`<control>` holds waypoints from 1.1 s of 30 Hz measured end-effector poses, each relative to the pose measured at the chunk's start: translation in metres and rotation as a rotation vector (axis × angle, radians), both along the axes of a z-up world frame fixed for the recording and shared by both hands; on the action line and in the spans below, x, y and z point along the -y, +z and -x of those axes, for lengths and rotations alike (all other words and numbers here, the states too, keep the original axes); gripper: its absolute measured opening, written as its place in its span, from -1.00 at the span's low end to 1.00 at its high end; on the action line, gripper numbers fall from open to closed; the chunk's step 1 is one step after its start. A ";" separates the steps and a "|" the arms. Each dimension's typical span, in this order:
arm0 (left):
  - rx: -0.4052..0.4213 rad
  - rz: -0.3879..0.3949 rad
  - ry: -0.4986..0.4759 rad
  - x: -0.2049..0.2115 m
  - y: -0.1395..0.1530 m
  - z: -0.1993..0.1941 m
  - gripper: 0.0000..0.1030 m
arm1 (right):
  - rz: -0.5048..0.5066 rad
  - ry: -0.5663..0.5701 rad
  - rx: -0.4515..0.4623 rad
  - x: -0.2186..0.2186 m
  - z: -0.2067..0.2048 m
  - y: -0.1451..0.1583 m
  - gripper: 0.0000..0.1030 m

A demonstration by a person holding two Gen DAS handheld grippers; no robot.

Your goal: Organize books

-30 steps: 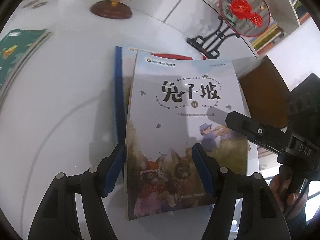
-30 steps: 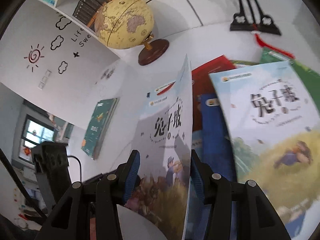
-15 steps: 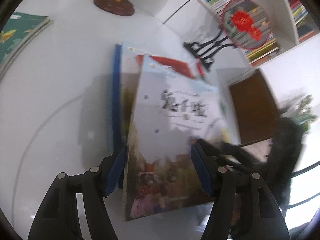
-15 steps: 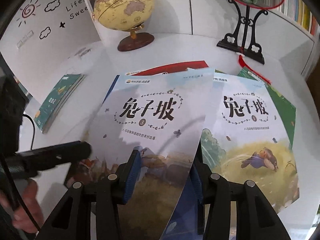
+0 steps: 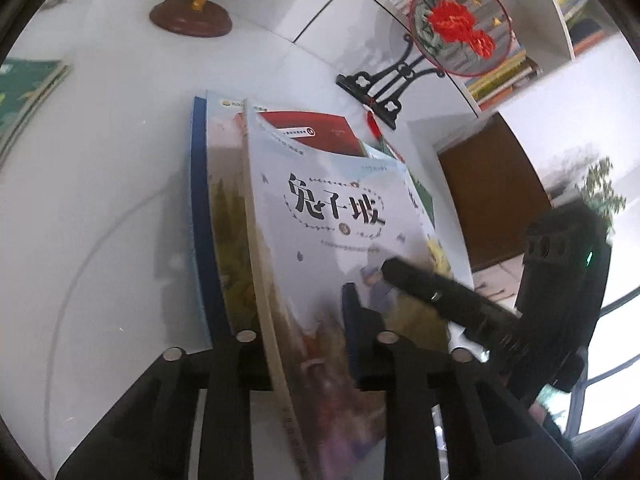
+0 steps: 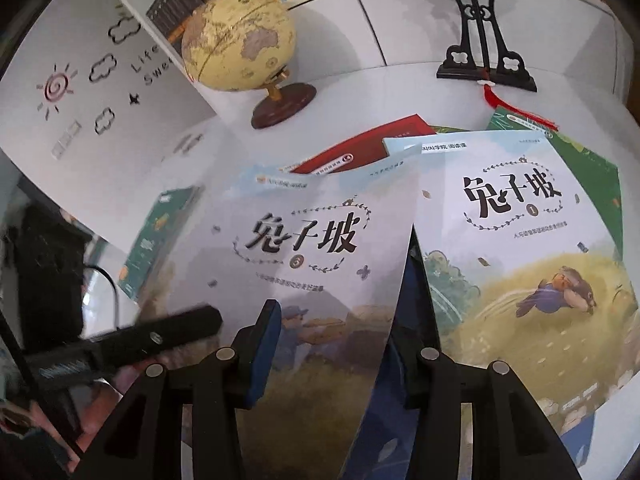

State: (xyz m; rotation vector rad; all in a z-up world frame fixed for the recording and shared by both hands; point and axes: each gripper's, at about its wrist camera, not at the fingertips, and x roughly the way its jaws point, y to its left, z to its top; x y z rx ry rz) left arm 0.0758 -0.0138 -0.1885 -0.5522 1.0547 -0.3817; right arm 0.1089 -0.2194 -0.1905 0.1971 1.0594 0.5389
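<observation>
The left gripper point(image 5: 304, 320) has just been closing, and its jaws now pinch the spine side of the volume 3 book point(image 5: 320, 240), whose cover tilts up off the pile beneath it. Motion blur smears the lower cover there, so the exact contact of the pads is hard to read, but the book sits squarely between them.

The right gripper point(image 6: 336, 336) stands partly spread, its left finger above the cover of the same volume 3 book point(image 6: 304, 264) and its right finger below the book's free edge; whether either pad presses the cover I cannot tell. The left gripper's finger reaches in from the left of that view over the cover's lower left corner.

Under the lifted book lie a blue book point(image 5: 200, 216) and a red book point(image 5: 320, 128). The volume 1 book point(image 6: 520, 240) lies flat just beside it on the right, over a green book point(image 6: 592, 176). Another green book point(image 6: 160, 240) rests apart at the left of the white desk point(image 5: 100, 160). A globe point(image 6: 240, 44) and a fan stand point(image 6: 484, 64) stand at the back of the desk.
</observation>
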 end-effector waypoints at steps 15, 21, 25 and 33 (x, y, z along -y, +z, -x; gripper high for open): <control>0.198 -0.098 0.036 -0.070 0.083 0.034 -0.65 | -0.004 0.062 0.143 -0.067 0.015 0.071 -0.09; 0.254 -0.126 0.090 -0.121 0.114 0.045 -0.65 | -0.016 0.110 0.213 -0.129 0.018 0.108 -0.09; 0.273 -0.137 0.120 -0.163 0.133 0.051 -0.65 | -0.001 0.148 0.269 -0.174 0.022 0.127 -0.09; 0.304 -0.208 0.123 -0.227 0.150 0.052 -0.65 | -0.047 0.177 0.293 -0.249 0.021 0.137 -0.09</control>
